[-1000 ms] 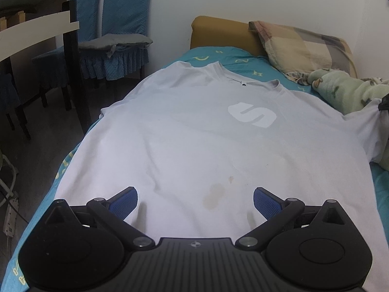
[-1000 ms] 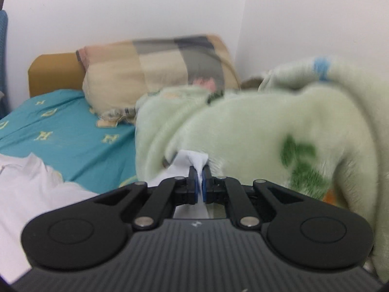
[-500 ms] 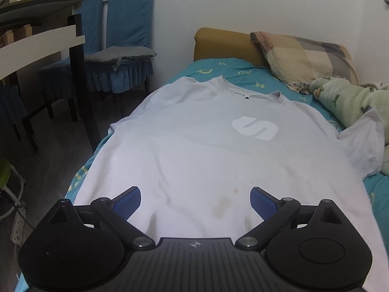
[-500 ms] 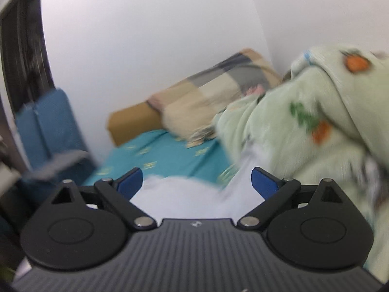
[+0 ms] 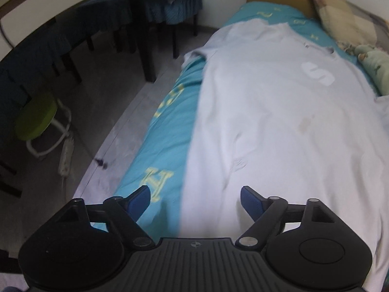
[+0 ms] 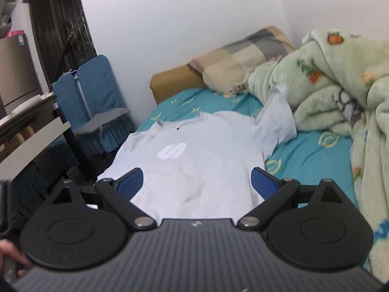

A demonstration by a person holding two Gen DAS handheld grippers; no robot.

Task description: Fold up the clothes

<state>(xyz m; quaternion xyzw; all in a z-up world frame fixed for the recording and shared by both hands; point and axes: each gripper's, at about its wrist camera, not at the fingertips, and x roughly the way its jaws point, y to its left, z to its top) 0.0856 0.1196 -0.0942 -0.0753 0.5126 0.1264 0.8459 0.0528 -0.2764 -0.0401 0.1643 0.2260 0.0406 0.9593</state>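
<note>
A pale grey T-shirt (image 5: 279, 126) with a white S logo lies flat, front up, on the teal bed sheet (image 5: 170, 131). It also shows in the right wrist view (image 6: 194, 160), its right sleeve (image 6: 274, 124) spread up against the blanket. My left gripper (image 5: 195, 198) is open and empty above the shirt's lower left edge. My right gripper (image 6: 197, 178) is open and empty above the shirt's hem end.
A green fleece blanket (image 6: 340, 92) is heaped along the bed's right side. A checked pillow (image 6: 245, 56) and tan headboard (image 6: 175, 82) are at the far end. Blue-covered chairs (image 6: 97, 102), a table (image 5: 73, 7), a green stool (image 5: 36, 119) and a power strip (image 5: 65, 155) stand left of the bed.
My right gripper let go of the shirt sleeve, opened and drew back to the hem end. My left gripper moved left toward the shirt's left edge.
</note>
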